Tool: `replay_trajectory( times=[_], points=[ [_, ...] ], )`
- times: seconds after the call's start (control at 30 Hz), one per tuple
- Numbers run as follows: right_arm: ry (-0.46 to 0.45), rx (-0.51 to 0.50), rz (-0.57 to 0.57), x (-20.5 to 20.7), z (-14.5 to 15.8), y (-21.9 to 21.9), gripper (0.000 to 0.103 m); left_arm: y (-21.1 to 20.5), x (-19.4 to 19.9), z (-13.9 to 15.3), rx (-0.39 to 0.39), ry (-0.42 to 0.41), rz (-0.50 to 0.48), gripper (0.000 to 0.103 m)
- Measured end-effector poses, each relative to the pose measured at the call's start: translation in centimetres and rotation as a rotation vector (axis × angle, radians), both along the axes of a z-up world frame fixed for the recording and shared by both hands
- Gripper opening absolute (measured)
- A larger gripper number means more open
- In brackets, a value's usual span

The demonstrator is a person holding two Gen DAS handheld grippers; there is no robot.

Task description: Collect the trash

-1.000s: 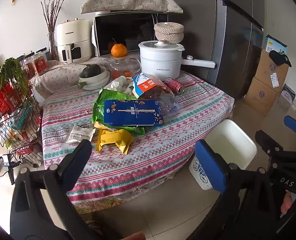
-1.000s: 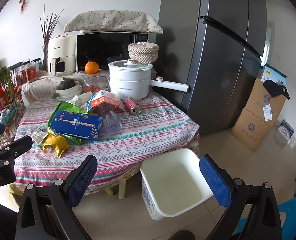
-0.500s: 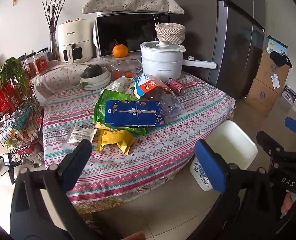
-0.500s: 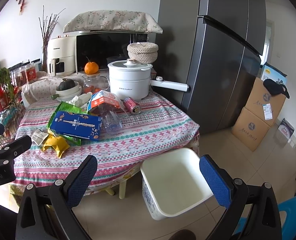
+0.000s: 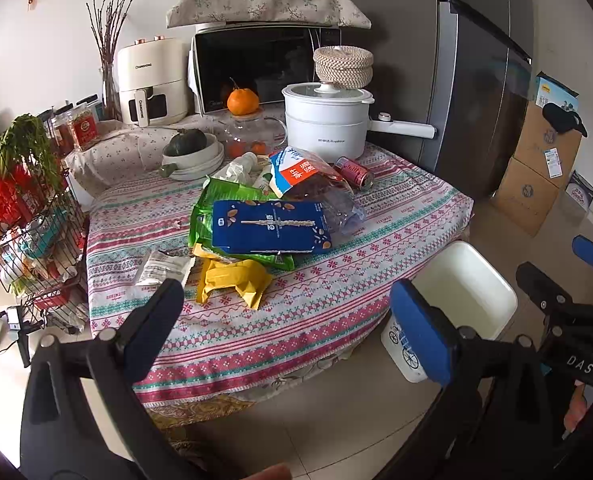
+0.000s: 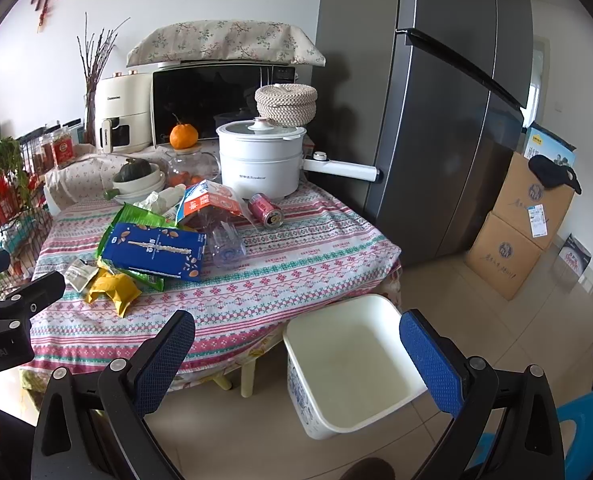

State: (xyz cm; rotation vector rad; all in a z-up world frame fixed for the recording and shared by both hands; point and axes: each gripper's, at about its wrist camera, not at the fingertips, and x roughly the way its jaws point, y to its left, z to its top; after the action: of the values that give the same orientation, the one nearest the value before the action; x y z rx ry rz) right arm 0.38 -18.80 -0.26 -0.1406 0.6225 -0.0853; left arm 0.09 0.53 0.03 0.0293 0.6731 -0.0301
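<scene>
On the patterned tablecloth, at twelve o'clock from both wide-open, empty grippers, the left gripper and the right gripper, lie a blue carton, what looks like a yellow wrapper and a red can, with the white bin at floor level.

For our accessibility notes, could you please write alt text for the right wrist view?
An open right claw hangs over a white bin on the floor beside a table strewn with wrappers, a blue carton and a pink can.

Home kitchen and dining corner. Evidenced by tall grey refrigerator, microwave under floral cover, air fryer, white electric cooking pot, and desk in patterned tablecloth. Tiled floor; stacked cardboard boxes alongside.
</scene>
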Motion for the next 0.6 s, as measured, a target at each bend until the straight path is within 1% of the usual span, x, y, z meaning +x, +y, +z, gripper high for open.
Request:
replay_trajectory(
  times=[0.6],
  points=[
    [0.001, 0.004, 0.000, 0.01, 0.06, 0.04, 0.103, 0.37, -0.08, -0.27, 0.004, -0.002, 0.009, 0.102]
  ],
)
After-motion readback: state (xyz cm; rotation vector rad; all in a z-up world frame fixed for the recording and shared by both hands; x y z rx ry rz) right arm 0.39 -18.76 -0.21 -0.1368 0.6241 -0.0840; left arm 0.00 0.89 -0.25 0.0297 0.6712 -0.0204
